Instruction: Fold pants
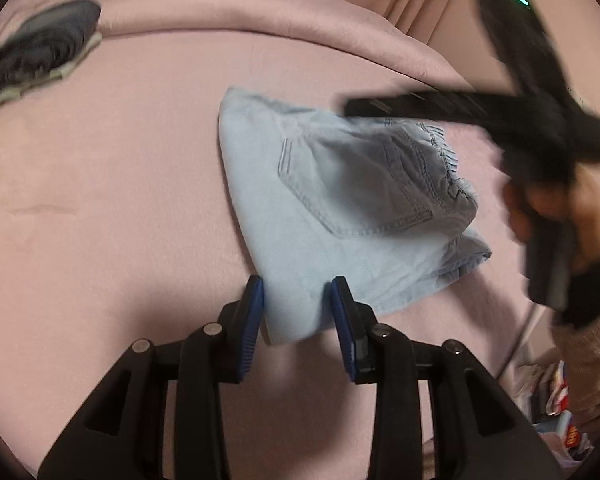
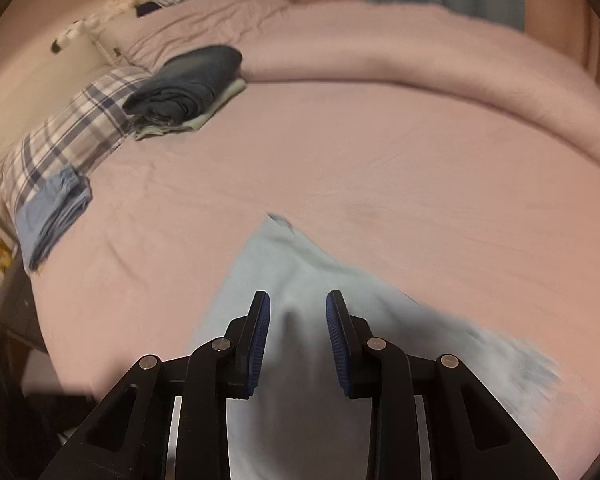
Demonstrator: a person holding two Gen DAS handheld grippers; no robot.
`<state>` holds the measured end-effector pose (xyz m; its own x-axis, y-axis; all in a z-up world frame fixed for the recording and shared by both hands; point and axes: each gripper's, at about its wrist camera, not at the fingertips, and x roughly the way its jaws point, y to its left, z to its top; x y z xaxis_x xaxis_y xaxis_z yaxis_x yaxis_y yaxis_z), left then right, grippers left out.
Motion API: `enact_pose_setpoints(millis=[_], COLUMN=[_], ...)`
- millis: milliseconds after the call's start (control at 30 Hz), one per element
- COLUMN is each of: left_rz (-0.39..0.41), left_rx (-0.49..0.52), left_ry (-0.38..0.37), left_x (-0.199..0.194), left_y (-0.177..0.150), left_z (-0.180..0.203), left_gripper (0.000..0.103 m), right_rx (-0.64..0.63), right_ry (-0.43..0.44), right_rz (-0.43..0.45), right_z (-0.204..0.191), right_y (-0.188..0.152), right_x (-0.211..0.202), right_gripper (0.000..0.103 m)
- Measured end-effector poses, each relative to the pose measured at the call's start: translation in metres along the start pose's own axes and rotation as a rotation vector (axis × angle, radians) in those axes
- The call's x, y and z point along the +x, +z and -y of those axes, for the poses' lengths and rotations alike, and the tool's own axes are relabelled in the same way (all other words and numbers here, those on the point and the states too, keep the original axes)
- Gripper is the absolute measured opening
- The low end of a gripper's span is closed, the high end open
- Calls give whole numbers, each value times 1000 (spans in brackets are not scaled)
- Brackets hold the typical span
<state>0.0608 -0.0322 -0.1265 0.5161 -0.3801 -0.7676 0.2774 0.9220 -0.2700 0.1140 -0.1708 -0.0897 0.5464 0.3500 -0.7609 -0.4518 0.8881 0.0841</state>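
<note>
Light blue pants (image 1: 340, 200), folded into a compact stack with a back pocket (image 1: 352, 192) facing up, lie on the pink bed sheet (image 1: 120, 200). My left gripper (image 1: 297, 284) holds the stack's near corner, and the cloth fills the gap between its blue pads. In the left wrist view my right gripper (image 1: 354, 107) reaches in from the right, blurred, over the elastic waistband (image 1: 448, 160), with a person's hand (image 1: 560, 208) gripping its handle. In its own view the right gripper (image 2: 298, 296) is shut on a raised bunch of the pants (image 2: 276, 264).
A dark folded garment pile (image 2: 188, 80) rests at the far left of the bed beside a plaid pillow (image 2: 68, 136). A folded blue garment (image 2: 52, 216) lies on the pillow's near end. A rolled pink duvet (image 2: 420, 52) lines the far side. Clutter (image 1: 568, 420) sits beyond the bed's right edge.
</note>
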Motion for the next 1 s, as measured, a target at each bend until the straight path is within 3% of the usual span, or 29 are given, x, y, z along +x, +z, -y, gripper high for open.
enact_pose_setpoints(millis=[100, 333, 500, 667, 1000], left_rz=[23, 47, 24, -50, -43], left_rx=[31, 109, 156, 185, 192], left_ry=[24, 48, 80, 128, 136], left_x=[-7, -4, 19, 45, 45], left_y=[5, 28, 44, 40, 46], left_z=[4, 6, 15, 14, 8], left_gripper=[40, 45, 51, 56, 58], right_rx=[-8, 8, 23, 59, 99], right_ry=[-70, -139, -151, -129, -112], right_rz=[13, 23, -29, -54, -62], right_z=[12, 26, 30, 39, 41], right_y=[-28, -49, -62, -70, -71], right_x=[-28, -45, -32, -26, -26], right_gripper=[31, 30, 31, 30, 31])
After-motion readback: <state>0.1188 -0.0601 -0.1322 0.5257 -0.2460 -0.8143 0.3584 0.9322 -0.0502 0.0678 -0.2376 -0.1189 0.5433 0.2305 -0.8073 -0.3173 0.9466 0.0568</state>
